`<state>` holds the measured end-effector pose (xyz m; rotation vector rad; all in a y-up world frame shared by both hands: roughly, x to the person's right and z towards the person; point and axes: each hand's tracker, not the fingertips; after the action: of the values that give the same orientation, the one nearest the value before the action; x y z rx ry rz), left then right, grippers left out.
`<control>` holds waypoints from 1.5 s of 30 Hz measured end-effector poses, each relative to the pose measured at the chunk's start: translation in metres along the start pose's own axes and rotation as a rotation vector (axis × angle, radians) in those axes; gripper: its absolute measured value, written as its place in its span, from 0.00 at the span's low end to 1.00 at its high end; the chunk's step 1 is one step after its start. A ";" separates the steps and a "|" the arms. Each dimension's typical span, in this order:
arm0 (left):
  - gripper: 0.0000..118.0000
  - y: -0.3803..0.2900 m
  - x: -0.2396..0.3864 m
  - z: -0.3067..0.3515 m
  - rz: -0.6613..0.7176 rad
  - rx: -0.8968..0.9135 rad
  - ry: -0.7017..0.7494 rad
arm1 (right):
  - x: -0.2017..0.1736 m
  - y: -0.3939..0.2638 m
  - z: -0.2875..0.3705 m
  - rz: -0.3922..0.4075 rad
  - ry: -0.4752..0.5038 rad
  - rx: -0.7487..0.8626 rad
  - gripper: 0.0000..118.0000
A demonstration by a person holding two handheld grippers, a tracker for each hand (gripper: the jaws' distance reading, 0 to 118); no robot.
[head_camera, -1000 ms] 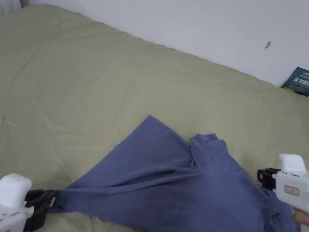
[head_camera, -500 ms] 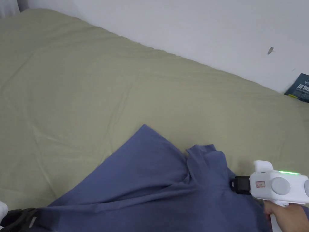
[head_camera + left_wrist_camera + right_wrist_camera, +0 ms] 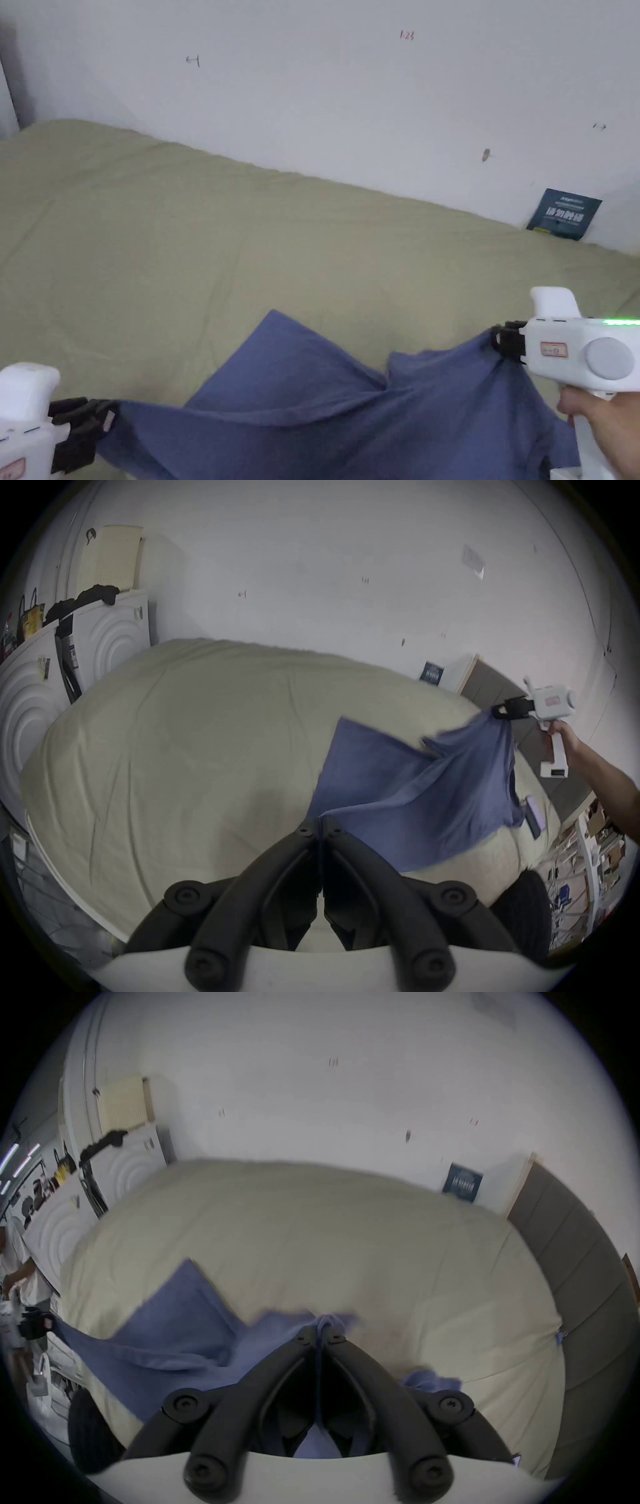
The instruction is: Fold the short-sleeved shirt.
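The bed (image 3: 187,250), covered in pale green bedding, carries the blue short-sleeved shirt (image 3: 325,412) at its near edge, part lifted and stretched between both tools. The right gripper (image 3: 500,340) pinches a raised bunch of fabric, jaws pressed together on it. The left gripper (image 3: 103,419) clamps the opposite edge, apparently a hem corner; motion blur prevents confirmation.

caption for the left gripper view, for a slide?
Left gripper and right gripper each clamp the blue shirt, stretching it above the beige bed.
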<state>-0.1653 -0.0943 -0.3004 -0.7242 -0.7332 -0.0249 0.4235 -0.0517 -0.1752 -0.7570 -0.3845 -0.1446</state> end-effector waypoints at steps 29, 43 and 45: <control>0.00 0.500 0.103 0.047 -0.141 0.567 0.240 | 0.084 0.317 0.289 -0.146 -0.107 0.708 0.03; 0.00 0.452 0.081 -0.076 -0.129 0.473 0.292 | 0.097 0.263 0.187 -0.202 -0.116 0.646 0.03; 0.00 0.442 0.078 -0.091 -0.119 0.455 0.278 | 0.102 0.254 0.179 -0.228 -0.108 0.621 0.03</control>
<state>0.0647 0.2033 -0.5609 -0.2339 -0.4882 -0.0635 0.5328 0.2565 -0.1799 -0.1062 -0.5821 -0.1867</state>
